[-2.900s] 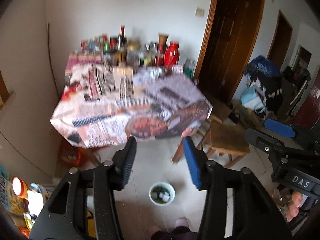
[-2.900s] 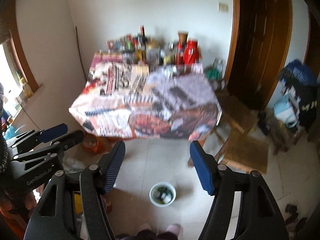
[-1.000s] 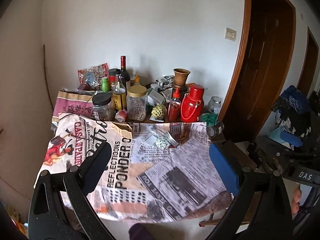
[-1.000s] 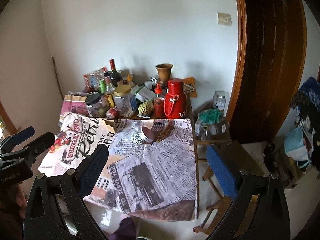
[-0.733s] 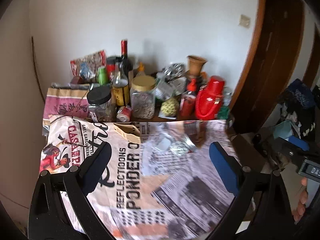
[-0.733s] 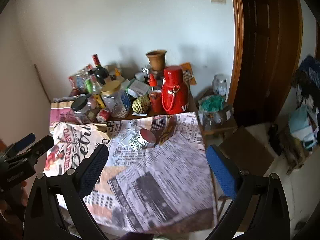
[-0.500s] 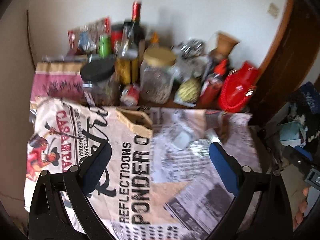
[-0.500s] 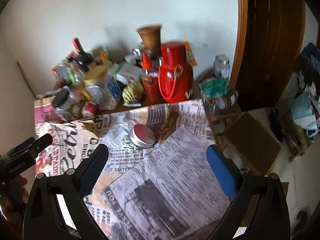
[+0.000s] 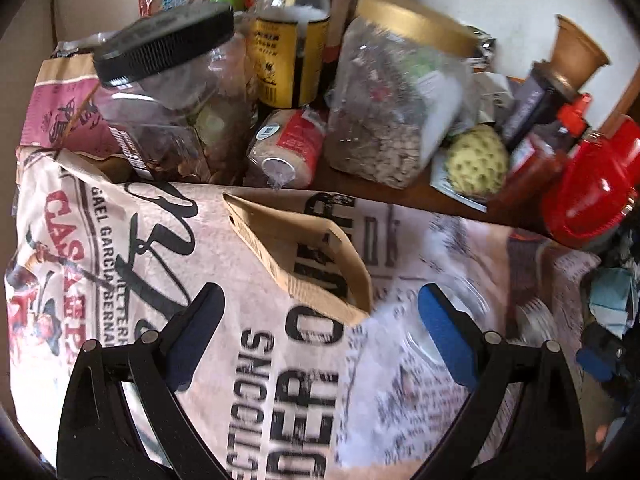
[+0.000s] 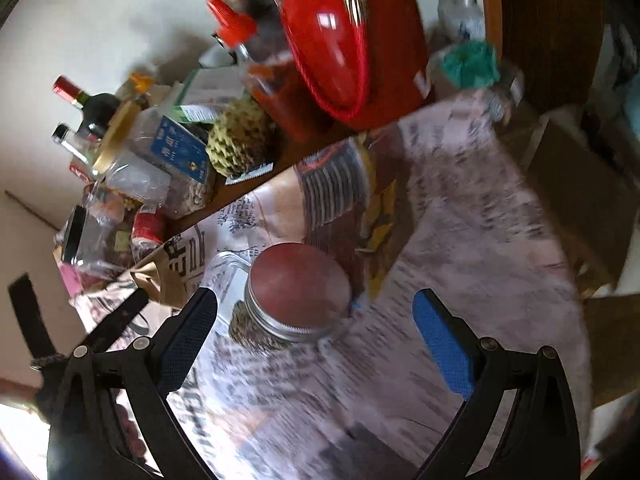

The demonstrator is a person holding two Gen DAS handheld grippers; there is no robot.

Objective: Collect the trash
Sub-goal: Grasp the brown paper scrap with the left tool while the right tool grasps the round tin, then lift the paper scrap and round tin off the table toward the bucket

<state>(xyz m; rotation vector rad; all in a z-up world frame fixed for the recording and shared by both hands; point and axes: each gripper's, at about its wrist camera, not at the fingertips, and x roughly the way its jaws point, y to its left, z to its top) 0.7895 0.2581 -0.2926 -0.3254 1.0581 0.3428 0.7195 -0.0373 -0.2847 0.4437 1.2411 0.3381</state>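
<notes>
My left gripper point(image 9: 320, 320) is open and empty, just above the newspaper-covered table point(image 9: 120, 248). A torn piece of brown cardboard point(image 9: 304, 256) lies right in front of it. A tipped red-labelled can point(image 9: 286, 148) lies at the edge of the clutter behind. My right gripper point(image 10: 316, 320) is open and empty. A glass jar with a metal lid point(image 10: 296, 292) lies between its jaws, a little ahead, beside a clear plastic piece point(image 10: 228, 280). The cardboard point(image 10: 150, 276) shows at its left.
Jars, bottles point(image 9: 292, 40), a seed jar with a gold lid point(image 9: 392, 100), a green knobbly fruit point(image 9: 476, 160) and a red thermos point(image 10: 352, 40) crowd the back of the table. A wooden door point(image 10: 552, 20) and a wooden stool point(image 10: 580, 184) are on the right.
Both grippers have moved from above the floor and a white bucket up and close in over the table. The jar and cardboard now fill the views. Both stayed open.
</notes>
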